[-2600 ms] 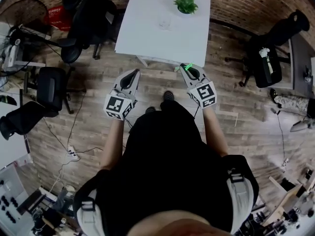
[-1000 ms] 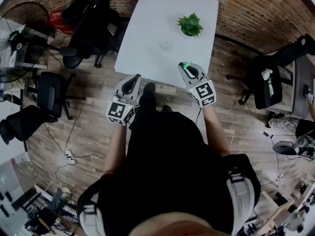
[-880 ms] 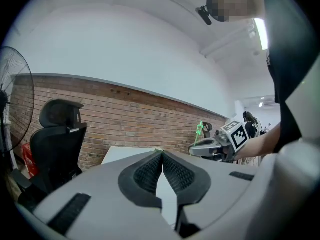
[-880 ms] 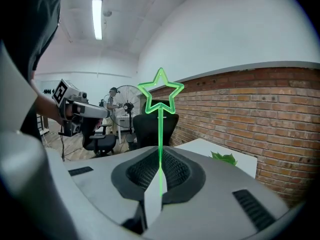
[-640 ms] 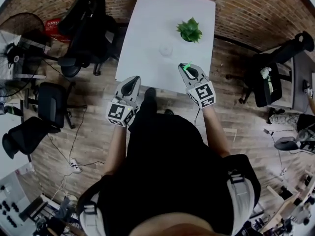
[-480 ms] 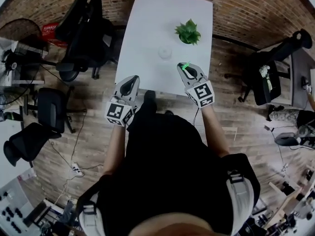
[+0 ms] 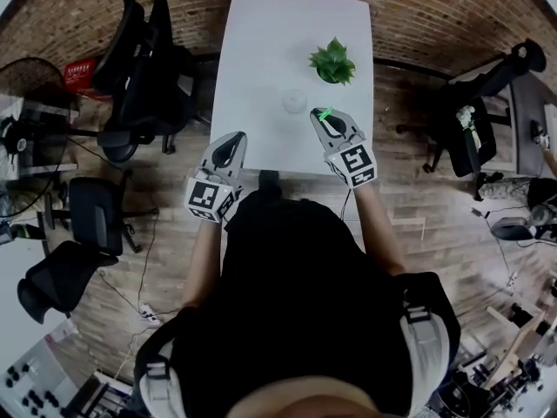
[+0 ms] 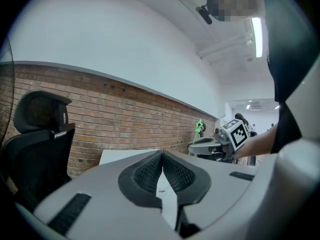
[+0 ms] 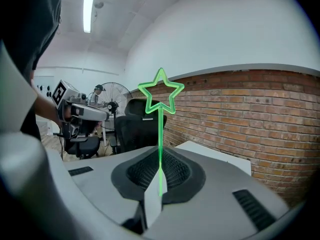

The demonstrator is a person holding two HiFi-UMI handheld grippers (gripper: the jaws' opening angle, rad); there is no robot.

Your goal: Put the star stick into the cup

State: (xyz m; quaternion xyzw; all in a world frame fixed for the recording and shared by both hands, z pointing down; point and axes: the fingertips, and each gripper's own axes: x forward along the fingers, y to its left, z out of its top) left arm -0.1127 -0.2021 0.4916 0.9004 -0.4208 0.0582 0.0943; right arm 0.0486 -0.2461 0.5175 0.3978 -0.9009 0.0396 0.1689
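A thin green star stick (image 7: 325, 113) stands upright between the jaws of my right gripper (image 7: 320, 117), which is shut on it. In the right gripper view the stick (image 9: 160, 134) rises from the closed pads, its star outline at the top. A clear cup (image 7: 294, 101) stands on the white table (image 7: 261, 50), just left of and slightly beyond the right gripper's tip. My left gripper (image 7: 232, 138) is at the table's near edge, shut with nothing in it (image 8: 162, 156). From the left gripper view the right gripper (image 8: 220, 143) and stick (image 8: 199, 127) show at the right.
A small green potted plant (image 7: 332, 61) stands on the table beyond the cup, to its right. Black office chairs (image 7: 144, 68) crowd the table's left side, and another chair (image 7: 474, 120) is at the right. A brick wall (image 9: 260, 114) runs behind the table.
The table, cup and plant have come closer in the head view as the person stepped forward. Both grippers now reach the table's near edge. The right gripper still holds the stick.
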